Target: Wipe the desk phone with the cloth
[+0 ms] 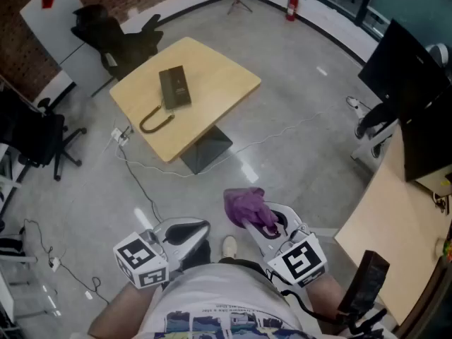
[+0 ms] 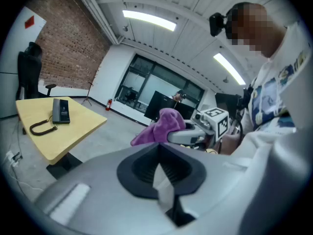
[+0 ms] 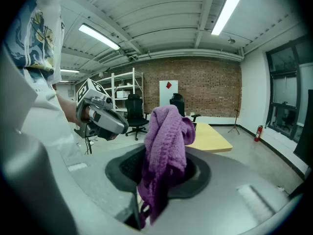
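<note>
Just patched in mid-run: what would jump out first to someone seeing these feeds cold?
The purple cloth bunched in the right claw, low in the head view, catches the eye first. Next comes the black desk phone with its looped cord, lying on the light wooden table well away across the grey floor. The left claw is shut and holds nothing.

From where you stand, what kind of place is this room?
Probably an office or a lab workspace: a desk phone lies on a wooden table, black office chairs stand nearby, and one wall is bare brick.
</note>
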A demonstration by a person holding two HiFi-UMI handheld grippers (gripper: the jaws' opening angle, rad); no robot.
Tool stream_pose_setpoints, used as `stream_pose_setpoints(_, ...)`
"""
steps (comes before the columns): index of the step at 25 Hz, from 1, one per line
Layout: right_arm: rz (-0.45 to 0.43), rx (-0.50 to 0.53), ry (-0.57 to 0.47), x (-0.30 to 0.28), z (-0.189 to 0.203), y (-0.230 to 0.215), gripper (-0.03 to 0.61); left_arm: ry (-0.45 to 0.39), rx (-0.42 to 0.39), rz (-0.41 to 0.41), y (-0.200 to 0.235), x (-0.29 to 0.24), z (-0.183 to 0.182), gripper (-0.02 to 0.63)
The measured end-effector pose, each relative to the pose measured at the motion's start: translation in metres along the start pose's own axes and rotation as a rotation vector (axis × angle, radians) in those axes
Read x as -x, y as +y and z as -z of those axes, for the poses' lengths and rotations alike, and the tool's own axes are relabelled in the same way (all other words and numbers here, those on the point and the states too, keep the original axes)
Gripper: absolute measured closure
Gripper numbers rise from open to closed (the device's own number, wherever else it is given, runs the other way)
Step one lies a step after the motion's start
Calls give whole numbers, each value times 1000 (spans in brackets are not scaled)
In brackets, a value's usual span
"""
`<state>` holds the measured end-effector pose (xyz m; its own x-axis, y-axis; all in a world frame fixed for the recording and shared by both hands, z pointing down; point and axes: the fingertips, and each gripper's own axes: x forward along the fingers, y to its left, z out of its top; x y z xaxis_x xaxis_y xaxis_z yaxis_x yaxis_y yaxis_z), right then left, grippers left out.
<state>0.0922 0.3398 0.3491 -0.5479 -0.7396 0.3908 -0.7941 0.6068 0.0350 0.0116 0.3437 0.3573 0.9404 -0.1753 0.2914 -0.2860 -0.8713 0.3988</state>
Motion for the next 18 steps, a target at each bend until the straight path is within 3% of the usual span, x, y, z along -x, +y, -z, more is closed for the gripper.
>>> stream_pose_setpoints(5, 43, -12, 7, 5, 1, 9, 468, 33, 0, 68, -6, 1, 5, 606)
stream_pose_setpoints(18, 23, -70, -1, -7, -1, -1, 466, 29, 7, 37, 6, 5, -2, 606)
